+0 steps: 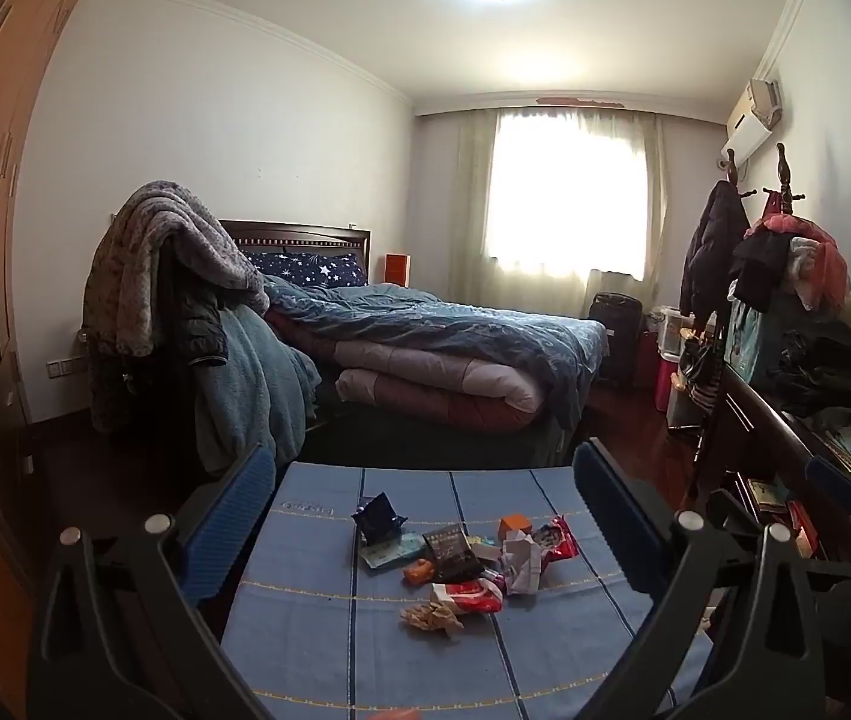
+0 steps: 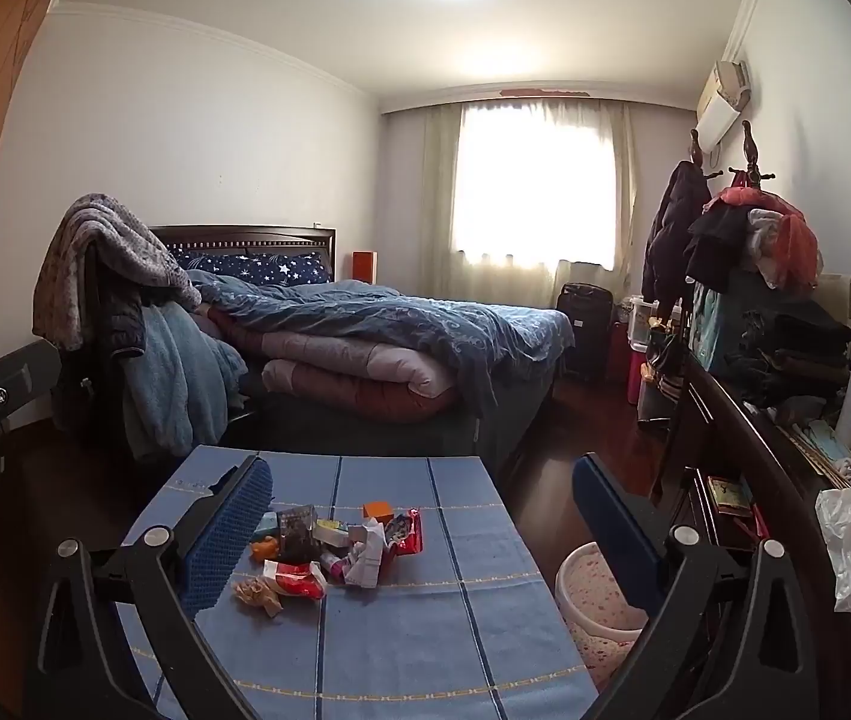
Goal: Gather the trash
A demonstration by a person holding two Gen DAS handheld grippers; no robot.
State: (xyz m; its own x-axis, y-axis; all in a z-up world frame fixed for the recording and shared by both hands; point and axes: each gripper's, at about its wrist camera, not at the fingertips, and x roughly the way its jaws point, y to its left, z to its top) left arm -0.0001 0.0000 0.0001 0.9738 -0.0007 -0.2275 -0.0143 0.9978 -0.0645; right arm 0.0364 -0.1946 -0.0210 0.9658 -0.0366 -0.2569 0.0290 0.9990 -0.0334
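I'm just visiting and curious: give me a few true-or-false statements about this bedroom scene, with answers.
1. The trash pile lies on a blue tablecloth. True.
2. The left gripper is clamped on a wrapper. False: it is open and holds nothing.
3. A bin stands beside the table, on its right. True.
4. The right gripper is shut. False: it is wide open.
5. The bed is neatly made. False: its quilts are rumpled and folded in a heap.
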